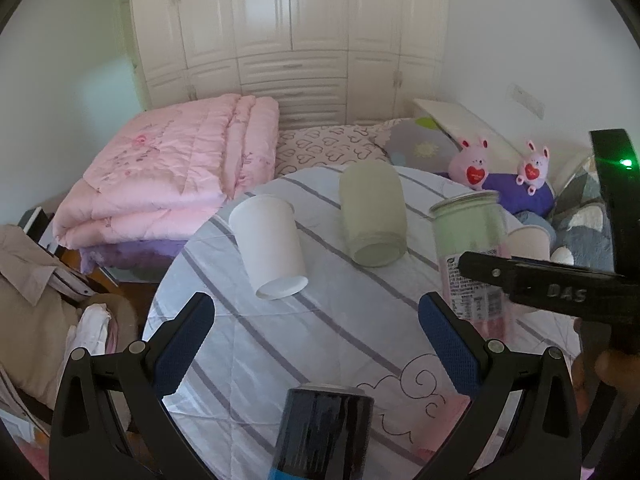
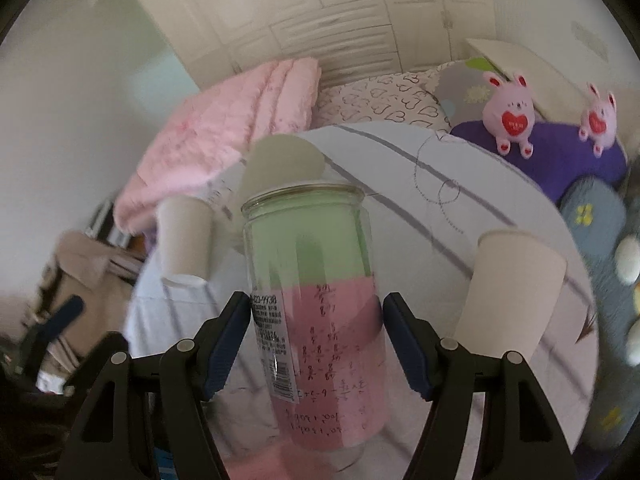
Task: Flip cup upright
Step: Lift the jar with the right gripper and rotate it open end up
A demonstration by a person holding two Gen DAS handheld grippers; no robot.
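Observation:
A clear plastic cup [image 2: 316,304] with green and pink paper inside stands mouth up between the fingers of my right gripper [image 2: 316,340], which grip its sides; it also shows in the left wrist view [image 1: 472,256]. My left gripper [image 1: 316,336] is open and empty above the striped tablecloth [image 1: 340,340]. A white paper cup [image 1: 272,248] stands upside down ahead of it. A frosted pale-green cup [image 1: 374,216] also stands upside down farther back. Another paper cup [image 2: 512,296] stands upside down at the right.
A dark cylinder [image 1: 324,432] stands at the near table edge below my left gripper. A folded pink quilt [image 1: 176,168], pillows and two pink plush rabbits [image 1: 472,164] lie on the bed behind. Clothes [image 1: 36,292] pile at the left.

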